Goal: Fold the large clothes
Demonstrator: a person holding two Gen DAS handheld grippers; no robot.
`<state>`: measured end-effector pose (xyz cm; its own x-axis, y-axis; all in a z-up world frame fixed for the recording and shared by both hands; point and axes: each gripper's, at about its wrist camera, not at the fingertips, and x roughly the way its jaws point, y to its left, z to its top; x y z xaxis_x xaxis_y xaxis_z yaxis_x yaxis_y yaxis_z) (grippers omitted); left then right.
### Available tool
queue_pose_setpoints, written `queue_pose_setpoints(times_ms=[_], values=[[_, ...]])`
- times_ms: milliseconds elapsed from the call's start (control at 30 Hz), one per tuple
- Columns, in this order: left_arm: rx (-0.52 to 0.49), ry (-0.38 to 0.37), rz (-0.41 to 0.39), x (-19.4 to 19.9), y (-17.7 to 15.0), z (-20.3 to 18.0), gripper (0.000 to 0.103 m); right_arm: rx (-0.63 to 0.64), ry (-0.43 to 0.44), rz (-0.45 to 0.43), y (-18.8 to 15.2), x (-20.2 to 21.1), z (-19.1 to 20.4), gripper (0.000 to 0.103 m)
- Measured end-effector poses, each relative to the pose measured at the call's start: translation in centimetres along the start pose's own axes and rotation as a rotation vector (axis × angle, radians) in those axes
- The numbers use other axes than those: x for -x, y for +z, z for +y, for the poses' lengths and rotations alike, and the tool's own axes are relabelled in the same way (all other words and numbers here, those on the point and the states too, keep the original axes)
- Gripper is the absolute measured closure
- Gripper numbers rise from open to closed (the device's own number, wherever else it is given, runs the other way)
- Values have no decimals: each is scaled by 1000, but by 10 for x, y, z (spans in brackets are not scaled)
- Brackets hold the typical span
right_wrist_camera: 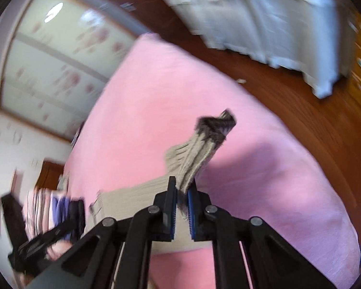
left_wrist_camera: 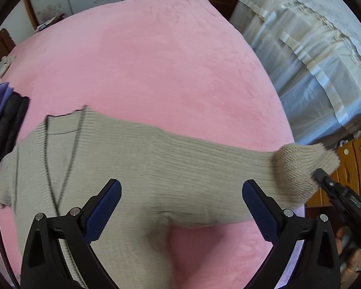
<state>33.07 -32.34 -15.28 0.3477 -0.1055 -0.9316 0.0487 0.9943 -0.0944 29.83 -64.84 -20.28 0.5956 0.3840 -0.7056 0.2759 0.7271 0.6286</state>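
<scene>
Your left gripper (left_wrist_camera: 181, 207) stands wide apart with nothing between its blue pads (left_wrist_camera: 103, 213); it hangs above the chest of the beige ribbed cardigan (left_wrist_camera: 122, 166), which lies spread on the pink bed cover (left_wrist_camera: 144, 60). The left wrist view shows the garment's dark-trimmed V neckline and one sleeve stretched out toward the bed's right edge, its knitted cuff (left_wrist_camera: 305, 166) lifted off the cover. There the tip of your right gripper (left_wrist_camera: 321, 174) meets the cuff.

The right wrist view alone shows the grip itself: your right gripper (right_wrist_camera: 181, 201) is nearly closed, pinching the cuff (right_wrist_camera: 204, 144), whose dark-edged end sticks up past the fingertips. That view is blurred.

Only the left view shows clearly the stack of folded clothes (left_wrist_camera: 4, 120), purple and black, just beside the cardigan's far shoulder. A second bed (left_wrist_camera: 308, 55) with a pale cover stands well apart.
</scene>
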Motion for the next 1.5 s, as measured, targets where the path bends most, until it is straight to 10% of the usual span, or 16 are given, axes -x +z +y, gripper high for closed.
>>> queue_pose_setpoints(times_ms=[333,667,1000,1500], values=[[155,23,10,0,-15,133,2,159,90,161,-66,-79,132,95],[181,-94,115,-63,-27,199,2,222,-103,309,-142,-202,165,86],[259,-428,229,-117,-31,199,4,343,-190,211,-159,-154,165,67],[327,-529,391,-192,-59,155,24,294,-237,195,-159,-109,127,66]])
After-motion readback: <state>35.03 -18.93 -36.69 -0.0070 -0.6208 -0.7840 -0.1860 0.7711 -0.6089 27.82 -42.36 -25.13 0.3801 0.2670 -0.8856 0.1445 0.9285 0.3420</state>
